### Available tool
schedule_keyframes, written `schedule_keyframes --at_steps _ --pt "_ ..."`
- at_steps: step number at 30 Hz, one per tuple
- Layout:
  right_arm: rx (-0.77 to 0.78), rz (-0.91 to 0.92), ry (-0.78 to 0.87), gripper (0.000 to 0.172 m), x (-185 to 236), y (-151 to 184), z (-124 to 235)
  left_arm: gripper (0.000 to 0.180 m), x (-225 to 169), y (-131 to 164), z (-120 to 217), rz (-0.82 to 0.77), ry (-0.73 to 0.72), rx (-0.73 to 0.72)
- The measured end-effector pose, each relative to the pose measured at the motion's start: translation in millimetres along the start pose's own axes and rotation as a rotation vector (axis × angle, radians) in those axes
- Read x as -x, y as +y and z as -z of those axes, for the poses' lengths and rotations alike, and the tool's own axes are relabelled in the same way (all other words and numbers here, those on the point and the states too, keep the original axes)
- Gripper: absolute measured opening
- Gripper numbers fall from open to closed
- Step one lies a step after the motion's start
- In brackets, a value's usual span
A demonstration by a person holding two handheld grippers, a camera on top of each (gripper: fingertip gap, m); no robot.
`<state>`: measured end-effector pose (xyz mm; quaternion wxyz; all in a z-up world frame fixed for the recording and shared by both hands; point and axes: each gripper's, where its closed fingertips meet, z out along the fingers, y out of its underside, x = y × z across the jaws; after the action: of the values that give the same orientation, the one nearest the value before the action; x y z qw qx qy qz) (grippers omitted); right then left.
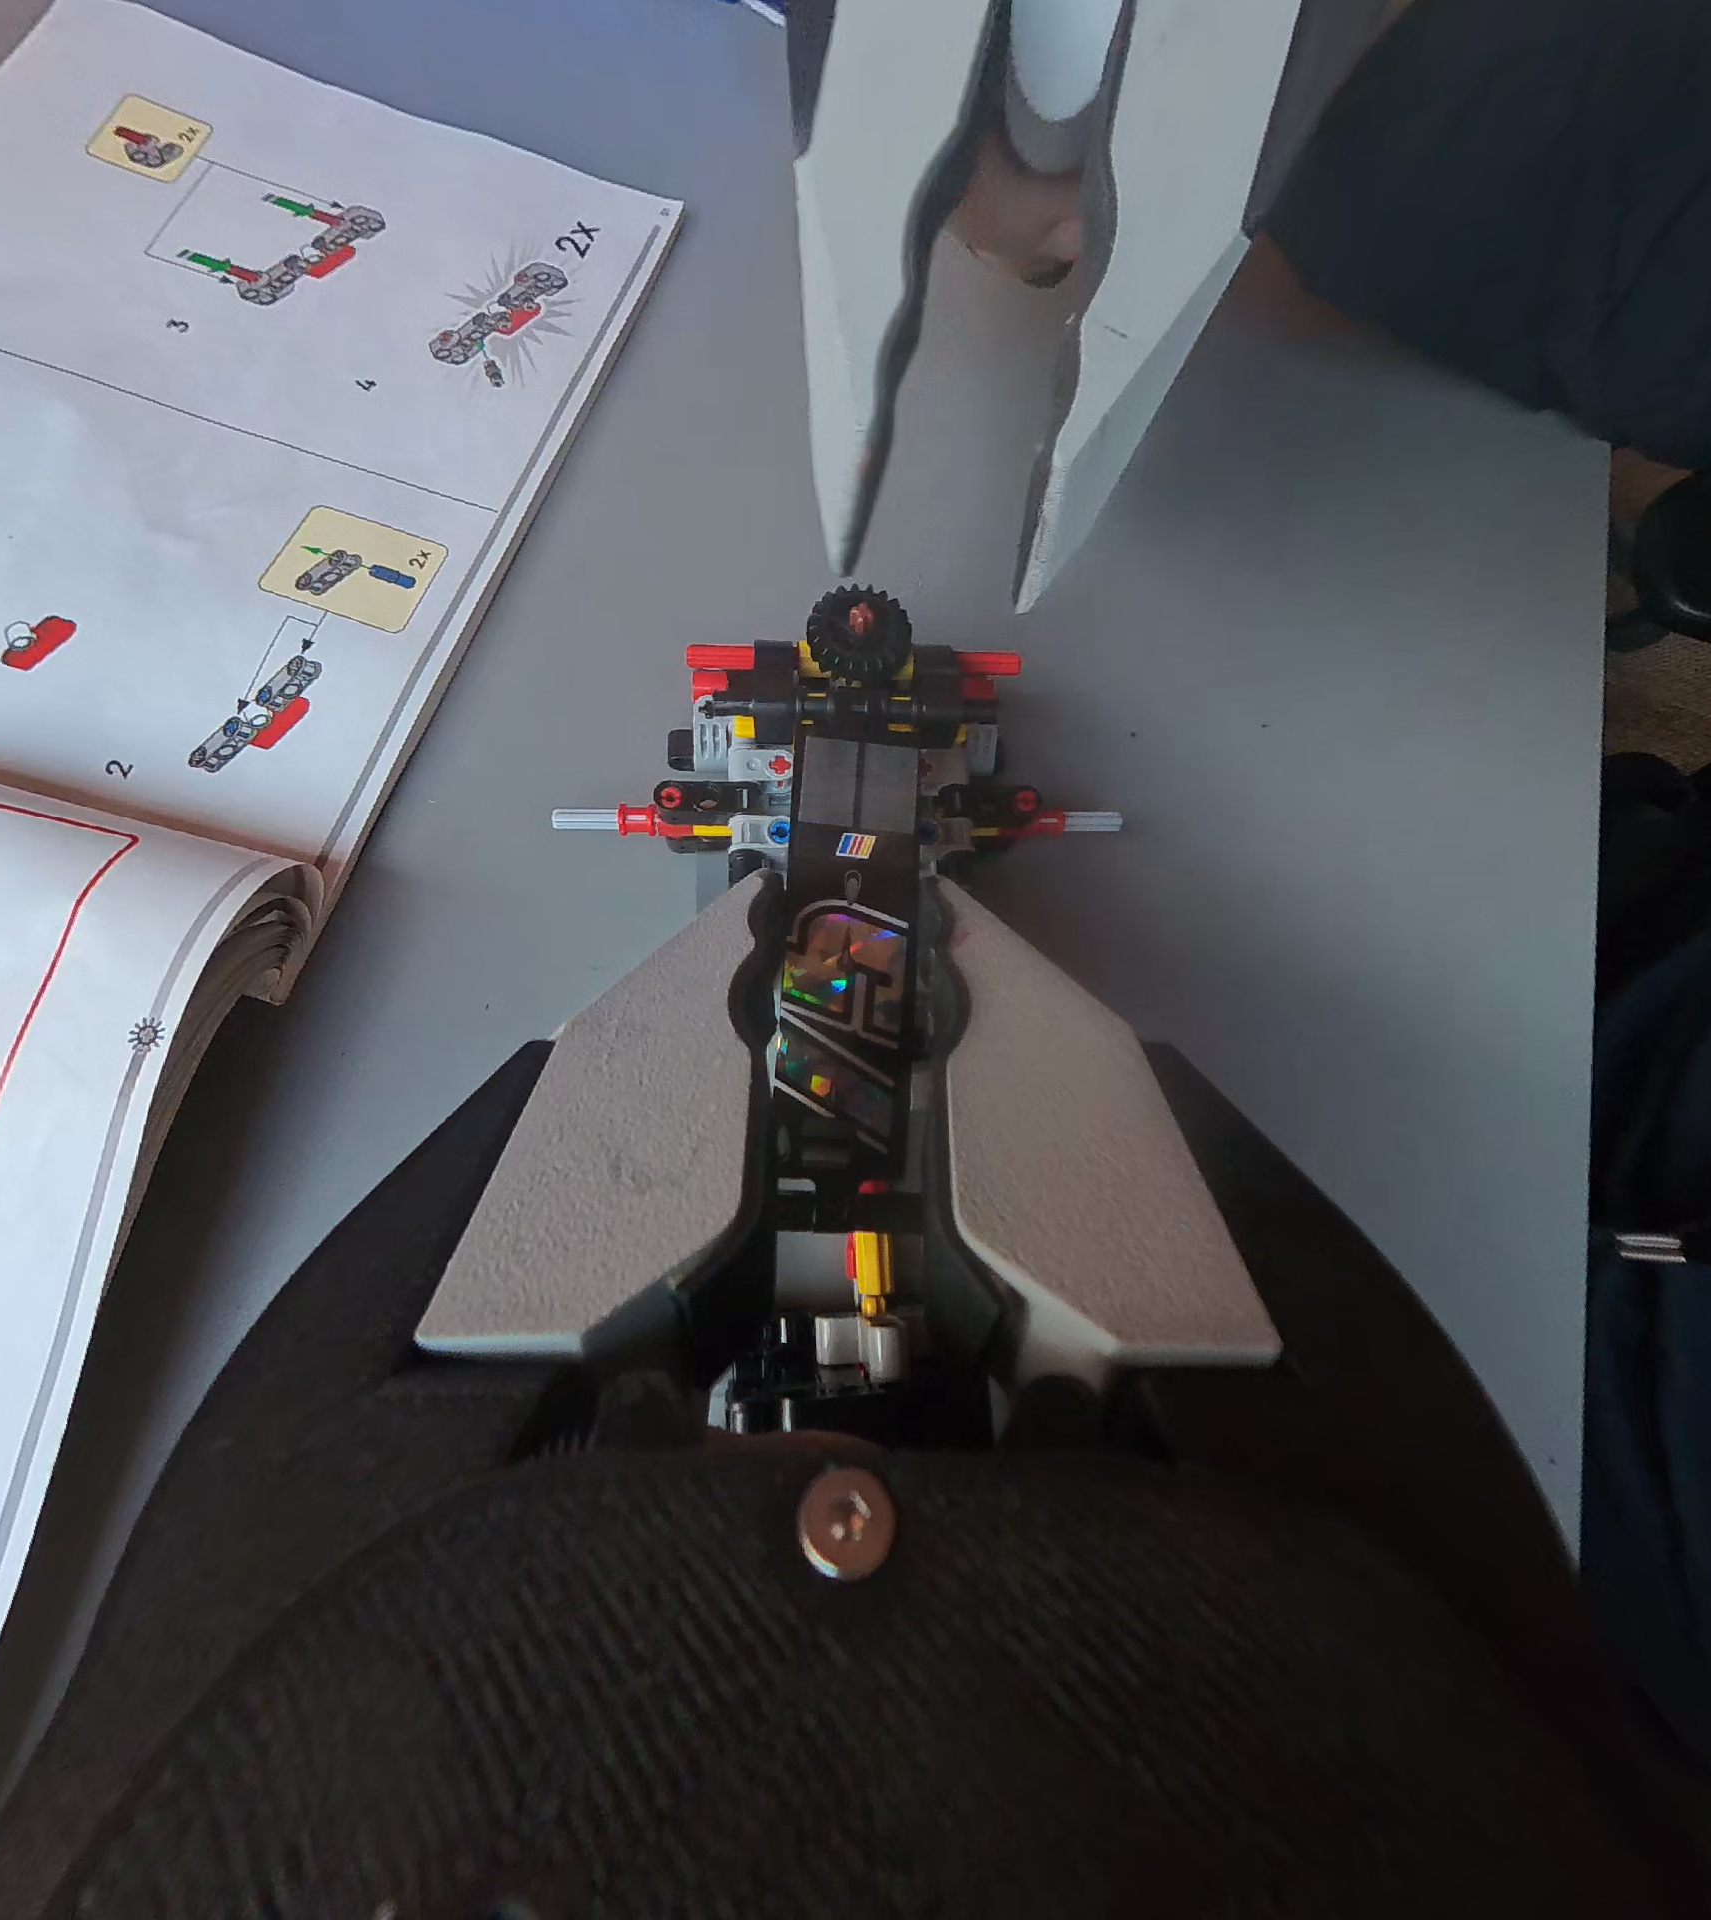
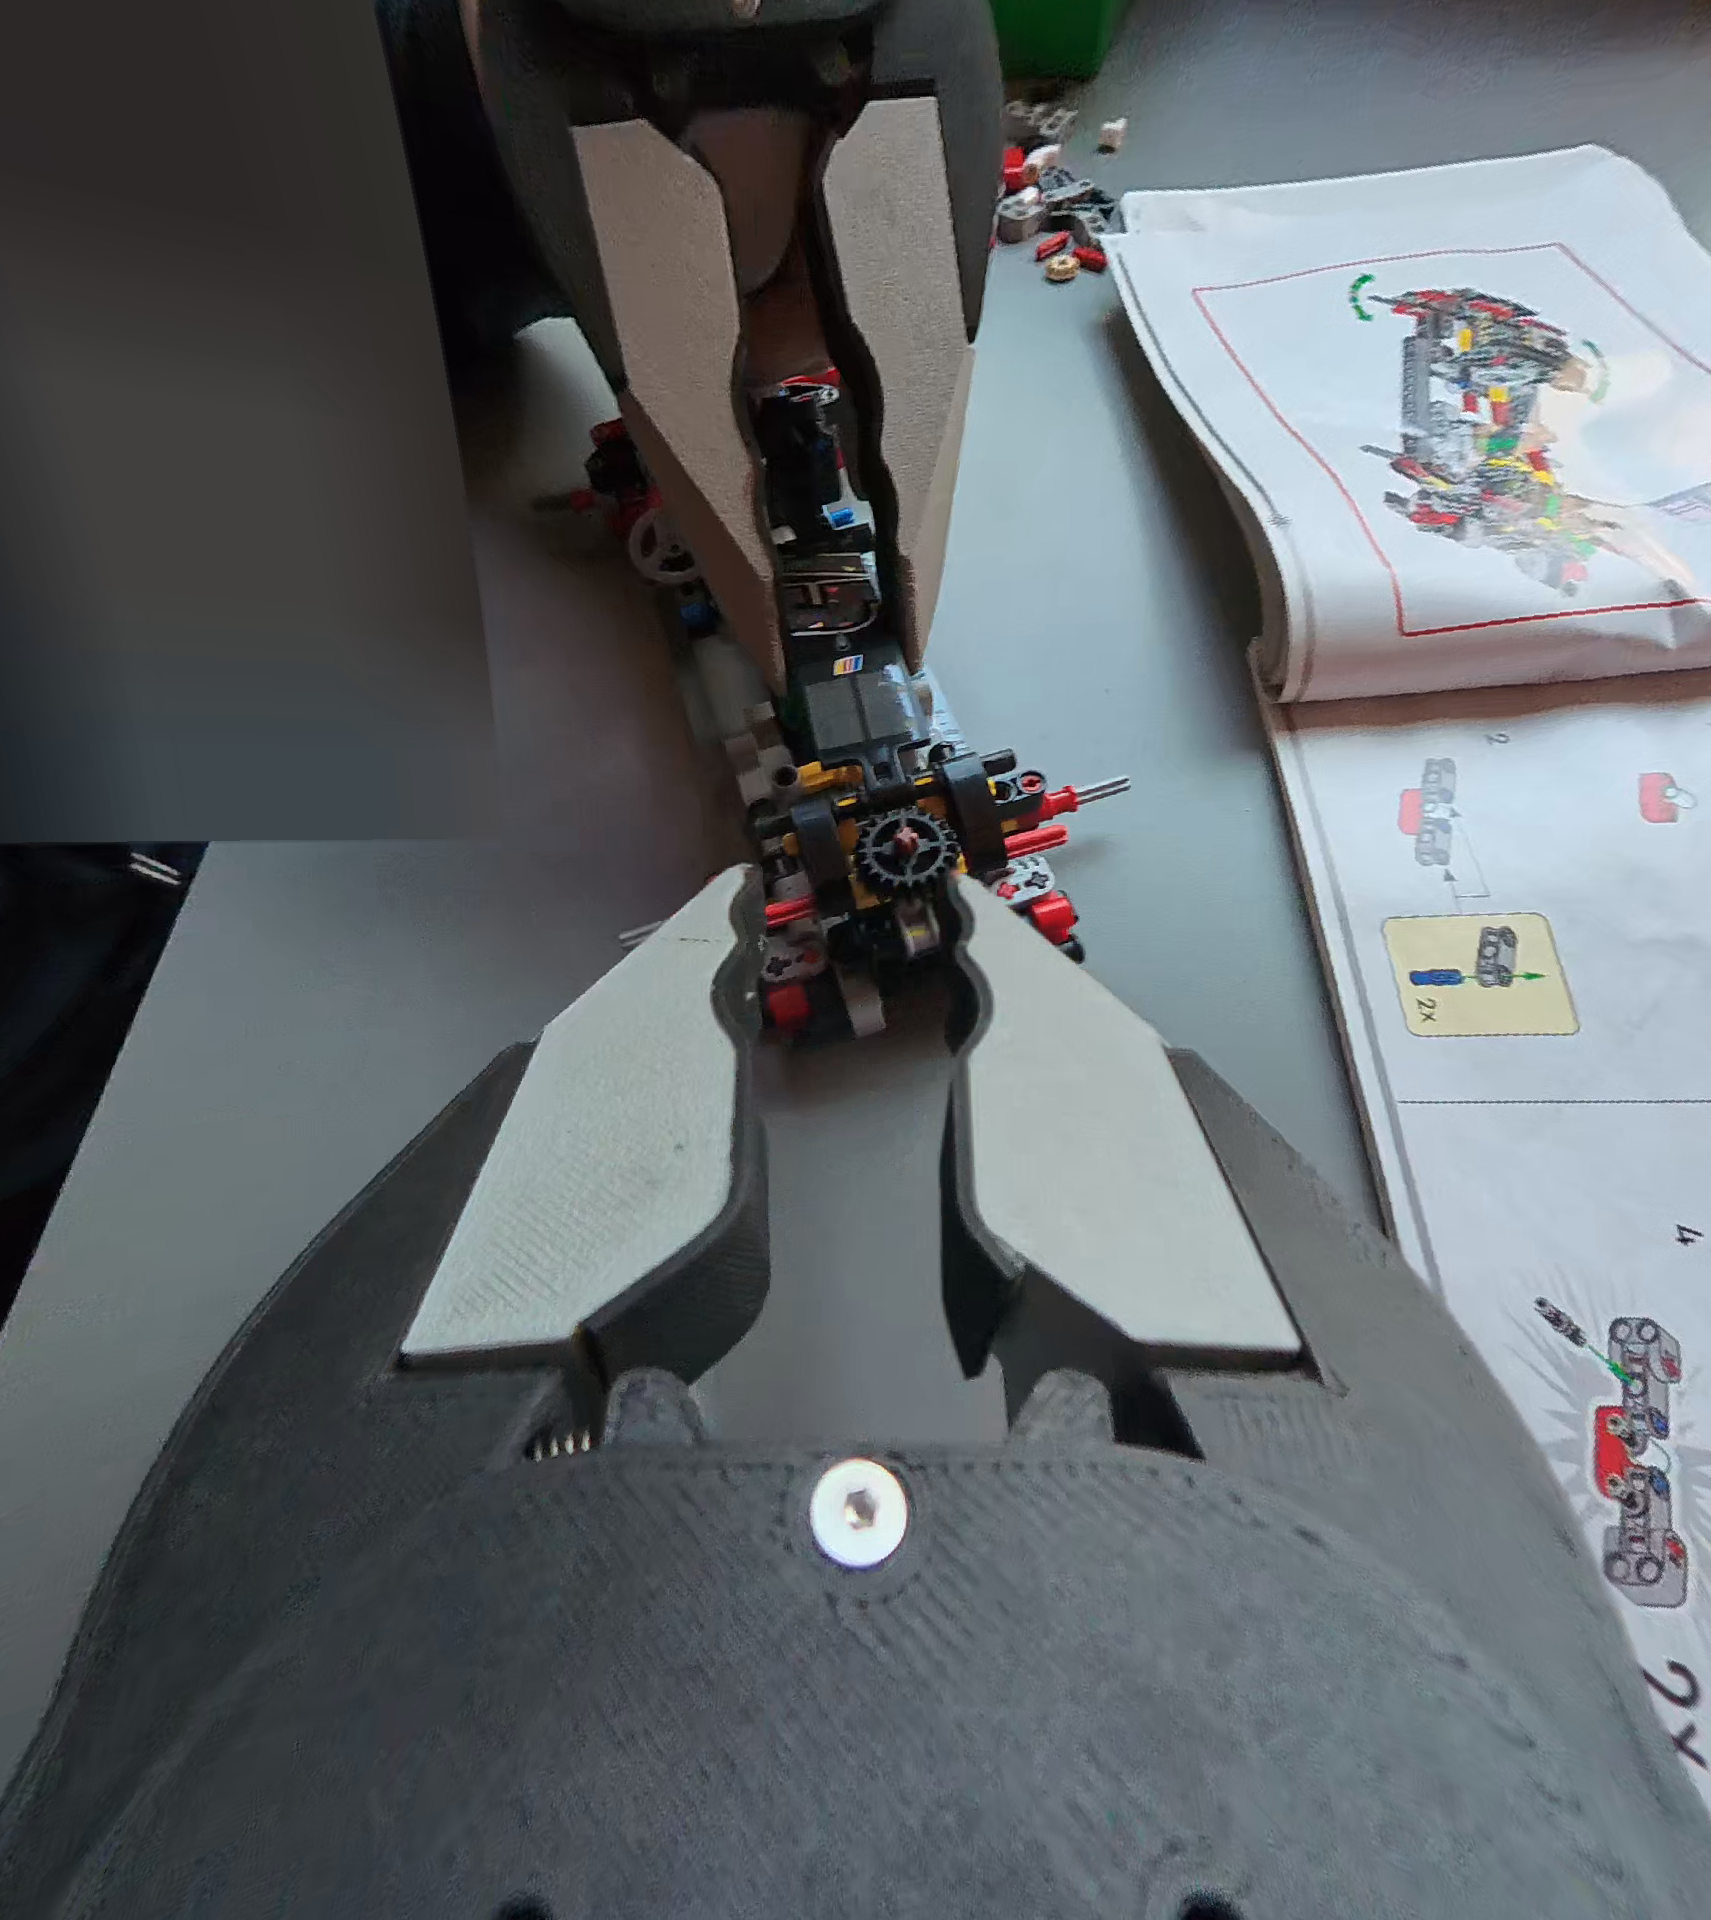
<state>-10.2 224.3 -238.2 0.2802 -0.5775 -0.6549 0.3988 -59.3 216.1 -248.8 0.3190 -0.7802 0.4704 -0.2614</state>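
Left wrist view takes in the grey table [image 1: 1350,831] first, with the open instruction booklet [image 1: 207,416] spread over one side of it. As for progress, you have a partly assembled brick-built model [image 1: 851,790] lying on the tabletop between your two tools: a long black body with a shiny sticker, axles and red pins sticking out at the sides. It looks unfinished to me, since more loose pieces [image 2: 1048,208] wait in a small heap beyond the booklet.

Your left gripper [image 1: 851,883] is clenched on the model's black body, both grey fingers [image 1: 643,1091] hard against its flanks. Your right gripper [image 2: 856,883] faces it from the other end with its jaws parted – the tips straddle the model's front, either side of the small black gear [image 2: 905,847] – and I cannot make out either pad pressing on anything
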Motion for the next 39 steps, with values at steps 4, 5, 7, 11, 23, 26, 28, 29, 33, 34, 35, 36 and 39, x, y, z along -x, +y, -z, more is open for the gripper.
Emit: schedule_keyframes --at_steps 4,5,7,11,23,26,28,29,33,34,35,36,39 --pt "-0.026 -0.008 0.033 0.041 -6.2 -4.4 -5.3 0.022 -0.1 -0.1 -0.1 0.001 -0.001 -0.002" --pt "-0.017 -0.009 0.025 0.041 -4.9 -3.2 -7.0 0.022 -0.1 -0.1 -0.2 0.004 0.002 -0.004" --pt "0.002 -0.009 0.001 0.04 -0.9 0.4 -9.2 0.022 0.0 -0.1 -0.2 0.009 0.007 -0.008" --pt "0.033 -0.011 -0.027 0.031 5.2 4.7 -3.3 0.022 -2.6 0.8 0.5 0.009 0.02 -0.008" --pt "-0.098 -0.034 -0.004 0.038 -9.2 -2.7 -0.6 0.022 -2.3 -0.4 0.1 -0.01 -0.023 -0.032" --pt "-0.103 -0.029 -0.022 0.037 -8.0 -0.8 -6.4 0.022 -2.2 -0.5 0.4 -0.012 -0.013 -0.043" --pt "-0.104 -0.025 -0.032 0.035 -7.7 0.0 -9.5 0.022 -2.3 -0.6 0.5 -0.011 -0.01 -0.043" --pt "-0.108 -0.027 -0.042 0.034 -7.3 -0.3 -10.5 0.022 -2.4 -0.5 0.5 -0.01 -0.009 -0.044" --pt "-0.149 -0.044 -0.066 0.033 -8.9 -6.8 -10.4 0.022 -1.4 -1.1 0.9 0.017 0.019 -0.053" --pt "-0.16 -0.051 -0.073 0.034 -9.5 -8.5 -9.8 0.022 -1.1 -1.1 1.0 0.028 0.029 -0.056" --pt "-0.169 -0.059 -0.082 0.033 -9.4 -9.6 -9.4 0.022 -1.2 -1.0 1.0 0.039 0.037 -0.057" --pt "-0.173 -0.067 -0.092 0.033 -8.7 -9.7 -9.2 0.022 -1.1 -1.1 1.0 0.043 0.041 -0.058" --pt "-0.153 -0.073 -0.099 0.033 -7.1 -4.7 -10.8 0.022 -1.9 -1.0 0.5 0.033 0.032 -0.054"
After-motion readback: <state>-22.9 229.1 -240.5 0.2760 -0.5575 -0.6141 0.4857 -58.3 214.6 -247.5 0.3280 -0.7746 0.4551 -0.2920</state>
